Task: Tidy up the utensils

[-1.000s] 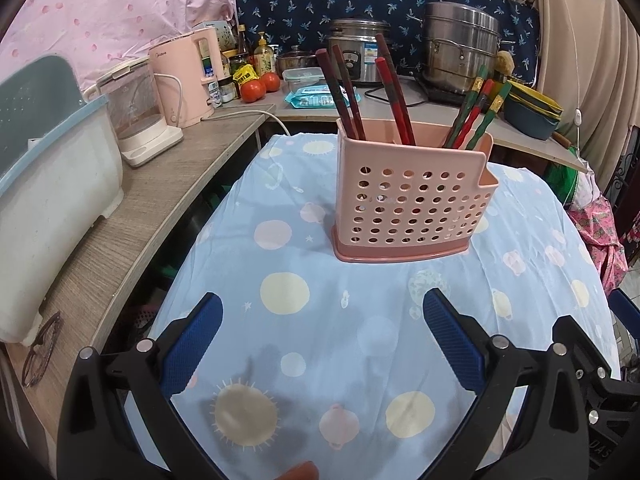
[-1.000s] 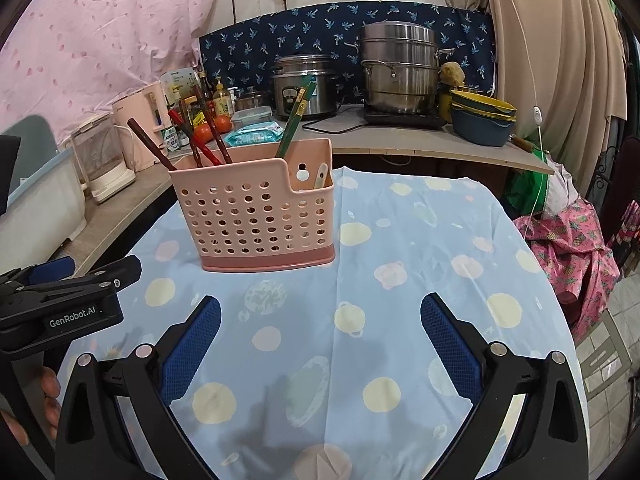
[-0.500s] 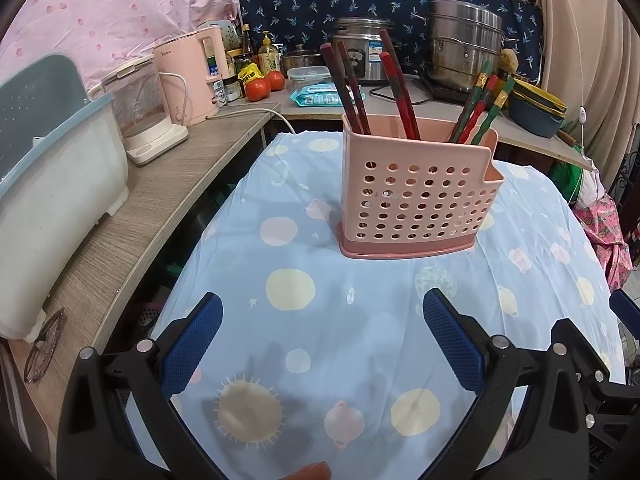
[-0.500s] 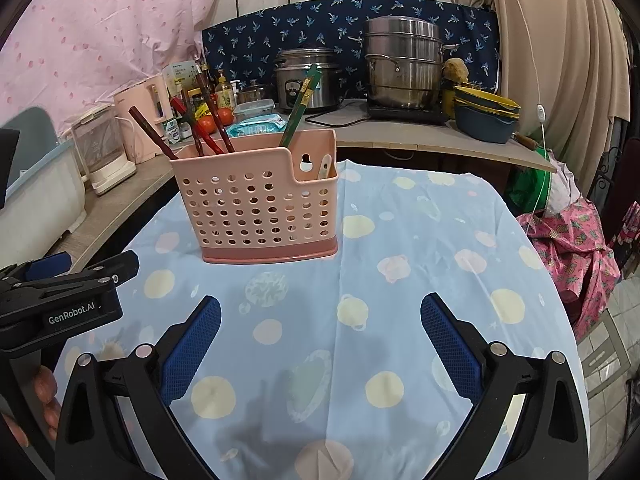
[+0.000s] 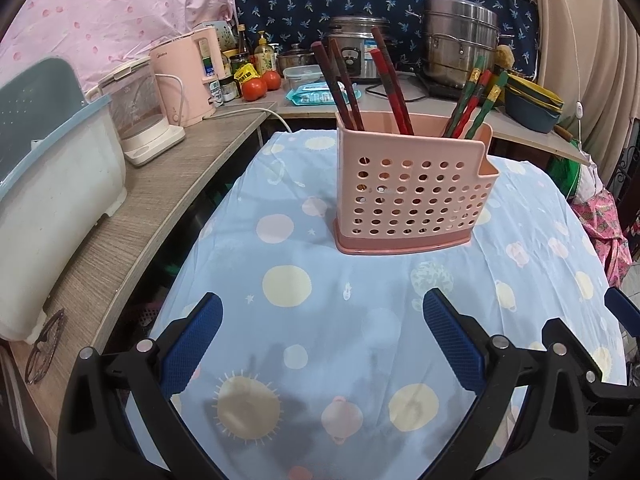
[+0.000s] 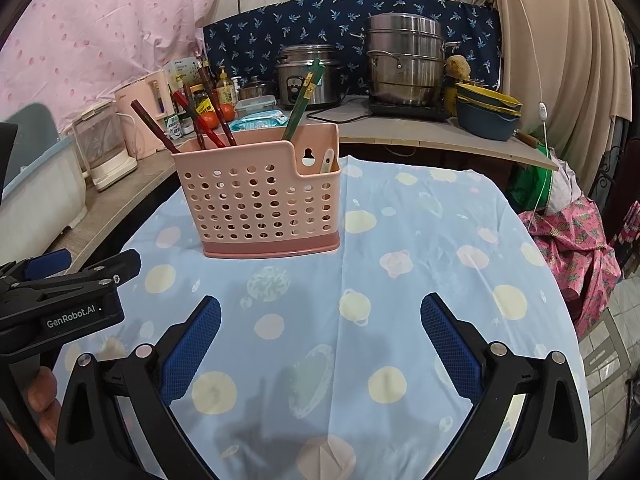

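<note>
While upright, the chopsticks [image 5: 390, 84] lean in the holder [image 5: 412, 192].

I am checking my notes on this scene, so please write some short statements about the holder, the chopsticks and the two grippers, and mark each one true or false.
1. The pink holder stands upright on the blue tablecloth. True.
2. The left gripper is shut on a chopstick. False: its jaws are wide open and hold nothing.
3. The green chopsticks stand in the holder. True.
4. The right gripper touches the holder. False: it is open and apart from it, over bare cloth.
5. The dark red chopsticks lie flat on the tablecloth. False: they stand leaning in the holder.
</note>
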Demonstrator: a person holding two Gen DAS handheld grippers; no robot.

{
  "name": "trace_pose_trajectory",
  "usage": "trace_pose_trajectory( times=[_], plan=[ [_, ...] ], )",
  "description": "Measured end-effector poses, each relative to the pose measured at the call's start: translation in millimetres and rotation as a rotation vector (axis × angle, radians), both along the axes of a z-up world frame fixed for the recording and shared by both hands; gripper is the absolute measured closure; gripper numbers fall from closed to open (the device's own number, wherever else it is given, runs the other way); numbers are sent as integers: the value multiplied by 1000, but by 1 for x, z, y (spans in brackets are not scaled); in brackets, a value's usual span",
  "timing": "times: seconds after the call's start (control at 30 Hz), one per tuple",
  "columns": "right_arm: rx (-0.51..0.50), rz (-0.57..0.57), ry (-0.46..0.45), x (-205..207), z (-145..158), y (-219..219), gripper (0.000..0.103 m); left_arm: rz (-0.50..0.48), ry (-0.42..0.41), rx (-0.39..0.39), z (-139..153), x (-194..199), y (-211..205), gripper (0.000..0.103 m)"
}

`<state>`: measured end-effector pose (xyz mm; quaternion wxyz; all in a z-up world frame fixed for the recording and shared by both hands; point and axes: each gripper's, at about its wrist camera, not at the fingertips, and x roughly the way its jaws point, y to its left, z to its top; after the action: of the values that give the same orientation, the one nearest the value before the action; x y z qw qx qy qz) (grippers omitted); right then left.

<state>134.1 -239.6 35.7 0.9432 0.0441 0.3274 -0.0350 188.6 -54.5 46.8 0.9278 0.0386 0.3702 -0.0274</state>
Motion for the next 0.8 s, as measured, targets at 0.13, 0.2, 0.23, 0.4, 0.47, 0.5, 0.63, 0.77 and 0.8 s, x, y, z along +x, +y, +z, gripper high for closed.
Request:
trace_pose_trajectory(
  times=[0.13,0.2,0.23,0.4,0.47,0.5,0.63,0.77,0.8],
  plan=[
    [-2,4,3,-1,-2,2,7,1,5,1,-1,0,0,7],
    [-3,4,6,-1,-3,2,7,4,5,2,-2,1,0,7],
    [-3,4,7,0,-2,2,7,6,6,3,-2,1,0,7],
    [-1,3,10,0,-3,2,7,9,10,4,-3,2,1,7],
    [1,2,12,0,-3,1,7,8,10,5,-3,2,1,7],
    [0,2,12,1,-3,1,7,9,11,6,-3,2,1,7],
    [1,2,12,1,-3,1,7,16,19,2,-5,3,3,7],
    [3,-3,16,1,-6,-2,7,14,23,1,-7,4,4,7],
    [5,-5,17,1,-6,-3,7,13,22,0,-6,4,4,7]
  ],
)
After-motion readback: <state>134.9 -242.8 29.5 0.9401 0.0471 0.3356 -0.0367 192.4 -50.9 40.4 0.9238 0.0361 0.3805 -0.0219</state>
